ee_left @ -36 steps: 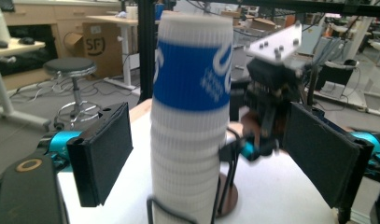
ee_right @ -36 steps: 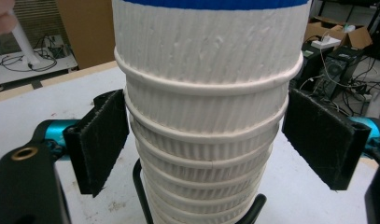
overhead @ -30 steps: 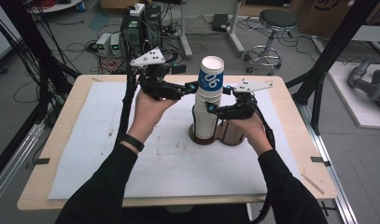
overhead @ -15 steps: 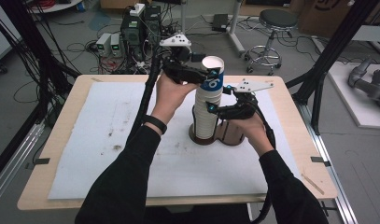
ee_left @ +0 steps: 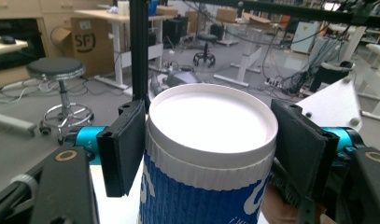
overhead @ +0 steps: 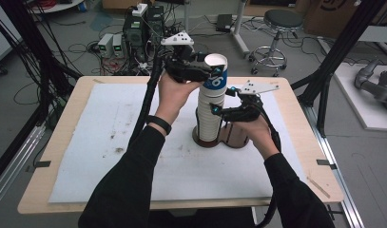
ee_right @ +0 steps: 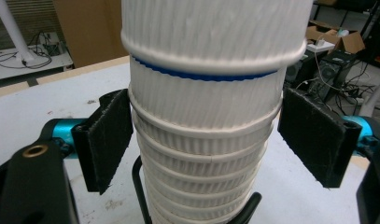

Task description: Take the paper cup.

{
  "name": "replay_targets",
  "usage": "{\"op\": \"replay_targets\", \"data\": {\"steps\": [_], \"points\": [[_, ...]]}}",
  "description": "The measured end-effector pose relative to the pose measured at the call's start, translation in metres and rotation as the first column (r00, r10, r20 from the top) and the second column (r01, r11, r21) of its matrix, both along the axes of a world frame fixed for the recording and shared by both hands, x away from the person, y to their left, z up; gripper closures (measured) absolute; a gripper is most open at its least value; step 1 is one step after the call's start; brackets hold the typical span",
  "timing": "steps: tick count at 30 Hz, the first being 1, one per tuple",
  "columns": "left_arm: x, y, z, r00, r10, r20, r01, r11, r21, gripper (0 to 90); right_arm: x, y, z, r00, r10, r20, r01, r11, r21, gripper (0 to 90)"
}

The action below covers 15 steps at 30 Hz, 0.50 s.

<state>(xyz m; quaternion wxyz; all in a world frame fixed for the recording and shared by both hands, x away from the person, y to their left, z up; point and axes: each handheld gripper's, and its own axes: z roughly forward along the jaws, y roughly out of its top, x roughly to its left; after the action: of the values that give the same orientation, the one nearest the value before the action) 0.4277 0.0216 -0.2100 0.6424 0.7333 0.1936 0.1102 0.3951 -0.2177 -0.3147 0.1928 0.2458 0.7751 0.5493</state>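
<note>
While the left tool [ee_left: 211, 154] clamps the top cup [ee_left: 211, 140], nested cups [ee_right: 206, 140] fill the holder [overhead: 236, 137].

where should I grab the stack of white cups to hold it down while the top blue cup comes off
Grip the stack of white cups across its ribbed wall, a few rims below the blue cup, coming in level from the side. The stack stands upright and its rolled rims give the right tool ledges to catch.
</note>
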Motion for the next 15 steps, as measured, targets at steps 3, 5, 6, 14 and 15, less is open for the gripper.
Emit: {"op": "replay_targets", "data": {"steps": [3,5,6,14,15], "points": [[-0.001,0.001,0.006,0.9999,0.008,0.006,-0.008,0.9999,0.008,29.4,0.0,0.0,0.0,1.0,-0.004,0.0,0.004,1.0,0.0,18.7],[-0.001,0.002,0.009,0.9999,0.014,0.007,-0.014,0.9998,0.011,29.4,0.0,0.0,0.0,1.0,-0.005,-0.003,0.005,1.0,0.002,18.7],[-0.001,0.001,0.012,0.9999,0.013,0.01,-0.013,0.9997,0.021,29.4,0.0,0.0,0.0,1.0,-0.005,-0.003,0.005,1.0,0.002,18.7],[-0.005,0.0,0.032,0.9979,0.013,0.063,-0.014,0.9997,0.018,29.5,-0.002,0.001,0.001,0.9999,-0.011,0.003,0.011,0.9999,-0.011,18.9],[-0.006,0.0,0.035,0.9974,0.012,0.071,-0.013,0.9998,0.014,29.5,-0.002,0.001,0.001,0.9999,-0.012,0.002,0.012,0.9999,-0.011,18.8]]}}
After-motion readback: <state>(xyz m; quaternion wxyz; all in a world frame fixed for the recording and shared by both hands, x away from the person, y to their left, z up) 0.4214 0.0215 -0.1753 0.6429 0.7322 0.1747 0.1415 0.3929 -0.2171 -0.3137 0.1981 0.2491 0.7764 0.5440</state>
